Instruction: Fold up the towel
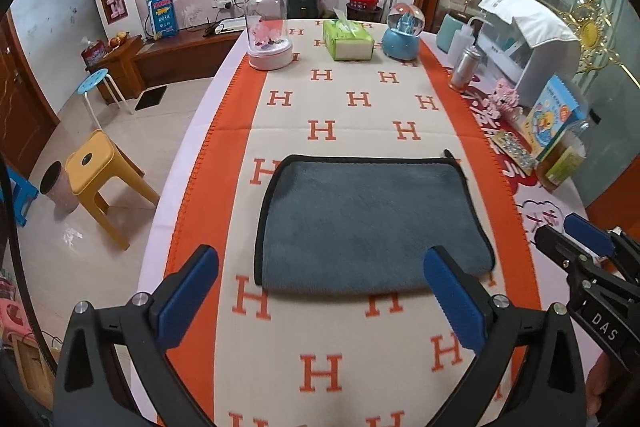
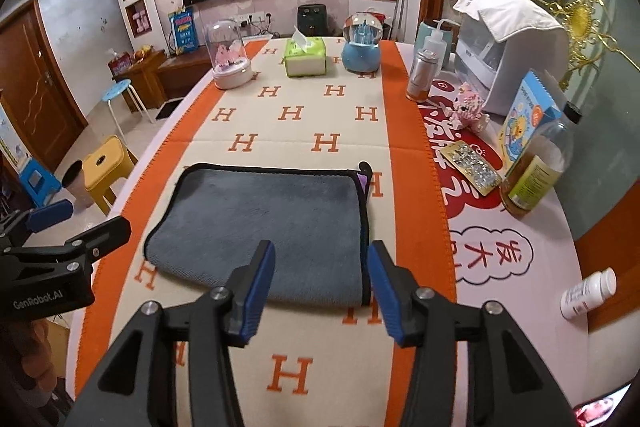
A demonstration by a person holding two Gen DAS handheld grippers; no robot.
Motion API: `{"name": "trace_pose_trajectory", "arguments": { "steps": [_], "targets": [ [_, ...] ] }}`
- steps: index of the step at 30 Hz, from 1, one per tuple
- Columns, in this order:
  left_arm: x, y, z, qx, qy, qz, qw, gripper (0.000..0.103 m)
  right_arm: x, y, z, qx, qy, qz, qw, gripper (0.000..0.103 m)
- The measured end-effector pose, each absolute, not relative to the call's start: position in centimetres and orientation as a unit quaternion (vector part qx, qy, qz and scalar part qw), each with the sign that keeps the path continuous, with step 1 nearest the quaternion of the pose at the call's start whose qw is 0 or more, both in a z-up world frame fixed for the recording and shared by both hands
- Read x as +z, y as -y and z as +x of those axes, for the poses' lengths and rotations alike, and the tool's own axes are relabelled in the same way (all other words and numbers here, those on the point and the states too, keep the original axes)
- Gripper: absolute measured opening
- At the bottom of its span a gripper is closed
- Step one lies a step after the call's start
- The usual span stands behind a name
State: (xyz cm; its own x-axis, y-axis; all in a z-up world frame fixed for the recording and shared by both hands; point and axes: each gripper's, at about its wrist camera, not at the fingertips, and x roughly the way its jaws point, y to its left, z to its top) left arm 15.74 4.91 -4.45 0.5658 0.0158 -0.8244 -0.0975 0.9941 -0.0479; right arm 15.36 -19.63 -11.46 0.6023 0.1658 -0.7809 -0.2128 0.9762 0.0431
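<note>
A grey towel (image 1: 368,219) with black trim lies folded flat on the cream and orange H-patterned cloth (image 1: 320,371). It also shows in the right wrist view (image 2: 264,223), with a purple tag at its far right corner. My left gripper (image 1: 320,291) is open and empty, held just above the towel's near edge. My right gripper (image 2: 322,287) is open and empty, over the towel's near right corner. The right gripper shows at the right edge of the left wrist view (image 1: 580,239). The left gripper shows at the left edge of the right wrist view (image 2: 60,223).
At the table's far end stand a glass dome (image 1: 269,39), a green tissue pack (image 1: 348,39) and a blue snow globe (image 1: 402,35). Along the right side are a metal can (image 1: 464,69), a white appliance (image 1: 528,47), a box, an oil bottle (image 2: 536,175) and a white bottle (image 2: 588,293). Stools (image 1: 100,179) stand left.
</note>
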Motion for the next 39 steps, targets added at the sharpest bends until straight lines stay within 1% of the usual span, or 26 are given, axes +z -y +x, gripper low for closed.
{"name": "trace_pose_trajectory", "arguments": {
  "steps": [20,39],
  "targets": [
    [1.5,-2.3,6.9,0.014,-0.423,-0.035,0.905,0.102,-8.1,20.6,6.8,0.105,-0.425,-0.024,0.899,0.052],
    [2.4,-0.8,1.7,0.020,-0.428,-0.032,0.903,0.102,-8.0,21.4,1.9,0.089,-0.439,-0.006,0.894,0.052]
  ]
}}
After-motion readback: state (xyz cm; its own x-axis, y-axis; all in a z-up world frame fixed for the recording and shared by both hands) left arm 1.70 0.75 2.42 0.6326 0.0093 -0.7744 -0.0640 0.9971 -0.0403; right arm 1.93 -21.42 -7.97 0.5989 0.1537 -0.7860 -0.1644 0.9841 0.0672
